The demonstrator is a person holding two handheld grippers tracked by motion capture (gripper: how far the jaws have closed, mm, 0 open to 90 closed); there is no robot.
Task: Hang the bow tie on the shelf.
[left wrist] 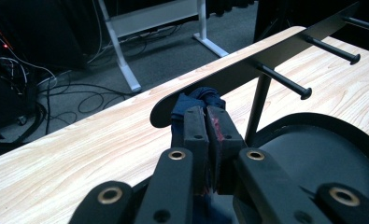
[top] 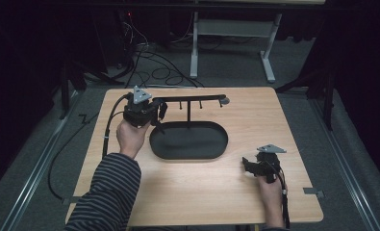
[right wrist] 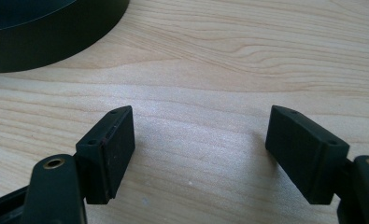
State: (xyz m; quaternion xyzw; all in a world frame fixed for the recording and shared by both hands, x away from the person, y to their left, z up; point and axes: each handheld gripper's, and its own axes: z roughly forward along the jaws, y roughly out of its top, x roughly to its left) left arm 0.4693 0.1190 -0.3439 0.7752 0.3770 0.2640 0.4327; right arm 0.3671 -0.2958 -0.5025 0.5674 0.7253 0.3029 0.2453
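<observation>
The left gripper (left wrist: 205,123) is clamped on a dark blue cloth (left wrist: 198,99), its pads nearly together with the fabric bunched between them and poking out past the tips. It holds the cloth up at the left end of the rack (top: 190,99), a black bar on a thin post that rises from an oval tray (top: 188,140) near the middle of the desk (top: 202,192). In the left gripper view the cloth sits just under the rounded end of the bar, short of the nearest peg (left wrist: 285,81); whether it touches the bar cannot be told. Judging by this, the cloth has been picked up and carried to the rack, but hanging it on a peg and letting go remain to be done. The pegs in view look bare. The left hand (top: 130,136) reaches in from the left edge of the desk, forearm in a striped sleeve, gripper raised off the surface and pointing toward the rack. The right gripper (right wrist: 201,140) has its jaws wide apart with nothing between them, and sits low over bare wood near the right front corner, beside the tray's rim.
</observation>
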